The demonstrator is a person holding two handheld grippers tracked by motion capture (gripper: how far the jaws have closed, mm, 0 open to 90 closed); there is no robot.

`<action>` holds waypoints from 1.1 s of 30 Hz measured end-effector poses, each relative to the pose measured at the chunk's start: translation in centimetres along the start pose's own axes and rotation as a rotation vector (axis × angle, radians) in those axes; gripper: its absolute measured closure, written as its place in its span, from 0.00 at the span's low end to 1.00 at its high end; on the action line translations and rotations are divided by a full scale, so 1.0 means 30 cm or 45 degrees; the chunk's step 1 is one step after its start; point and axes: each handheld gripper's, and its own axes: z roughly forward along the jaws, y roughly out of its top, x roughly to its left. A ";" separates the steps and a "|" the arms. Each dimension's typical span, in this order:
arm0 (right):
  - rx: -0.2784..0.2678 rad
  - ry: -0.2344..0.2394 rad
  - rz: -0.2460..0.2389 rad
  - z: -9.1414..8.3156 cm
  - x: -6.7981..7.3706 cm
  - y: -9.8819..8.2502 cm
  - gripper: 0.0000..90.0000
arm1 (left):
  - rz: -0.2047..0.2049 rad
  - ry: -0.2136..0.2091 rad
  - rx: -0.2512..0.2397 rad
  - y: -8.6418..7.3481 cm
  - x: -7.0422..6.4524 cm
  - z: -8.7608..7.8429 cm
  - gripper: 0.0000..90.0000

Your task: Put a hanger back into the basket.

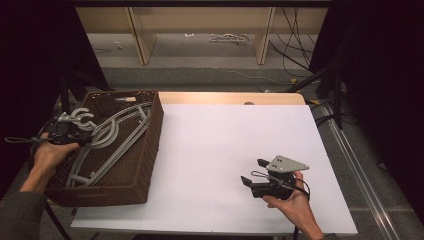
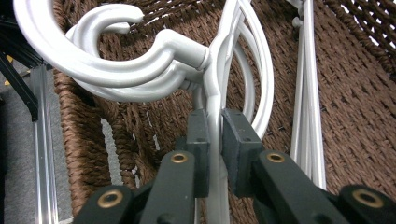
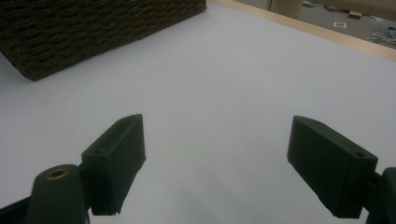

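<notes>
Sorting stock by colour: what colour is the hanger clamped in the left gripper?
Light silver-grey hanger, clearest in the left gripper view.

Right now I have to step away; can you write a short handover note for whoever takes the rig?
Left gripper: shut on a grey hanger just below its hook, at the basket's left side.
Right gripper: open, holding nothing, over the white table.
Done: one hanger gripped.
Left: lift it out of the basket; other hangers lie inside, possibly tangled.
</notes>
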 end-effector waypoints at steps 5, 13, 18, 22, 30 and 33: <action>-0.002 0.008 0.004 0.002 0.002 0.000 0.22 | -0.084 0.021 -0.079 -0.001 0.005 -0.038 0.66; -0.005 0.005 0.004 0.004 0.003 -0.001 0.22 | -0.111 -0.066 -0.262 0.003 -0.051 -0.138 0.52; -0.013 0.004 0.005 0.004 0.006 0.000 0.21 | -0.176 -0.092 -0.398 0.000 -0.099 -0.189 0.42; -0.022 0.002 0.006 0.004 0.006 0.001 0.21 | -0.193 -0.140 -0.508 0.000 -0.152 -0.227 0.35; -0.052 -0.015 0.014 -0.005 0.011 0.003 0.20 | -0.179 -0.273 -0.640 -0.014 -0.310 -0.273 0.21; -0.086 -0.016 0.022 -0.007 0.013 0.000 0.20 | -0.190 -0.339 -0.698 -0.024 -0.367 -0.285 0.19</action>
